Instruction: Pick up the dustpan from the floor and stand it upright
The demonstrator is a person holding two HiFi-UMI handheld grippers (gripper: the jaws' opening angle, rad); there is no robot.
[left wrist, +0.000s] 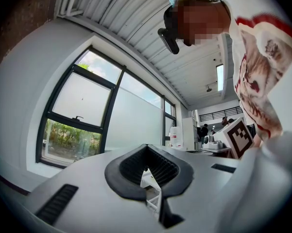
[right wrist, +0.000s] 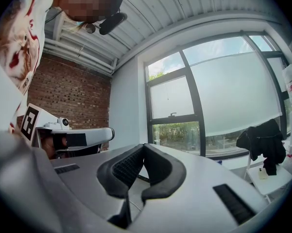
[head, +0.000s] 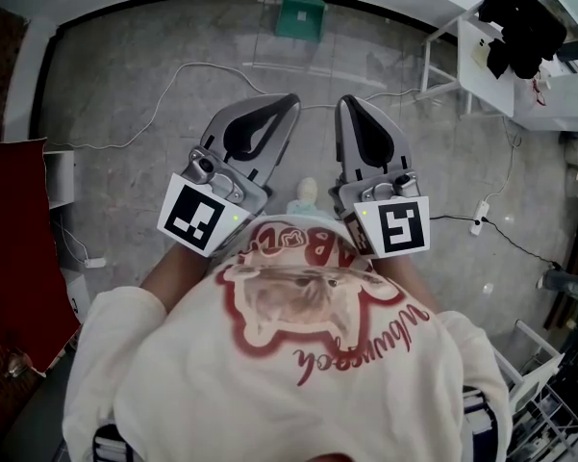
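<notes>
The green dustpan (head: 299, 17) sits on the grey floor by the far wall, its dark handle pointing toward the wall. It appears only in the head view. I hold both grippers level in front of my body, well short of the dustpan. The left gripper (head: 290, 100) has its jaws together with nothing between them; in the left gripper view its tips (left wrist: 146, 146) meet against the window behind. The right gripper (head: 346, 102) is shut and empty too, and its tips (right wrist: 144, 146) touch in the right gripper view.
A white cable (head: 173, 73) loops across the floor between me and the dustpan. A white table (head: 481, 61) with dark clothing stands at the far right, with a power strip (head: 479, 218) and its cord nearer. A red panel (head: 19, 248) is at my left.
</notes>
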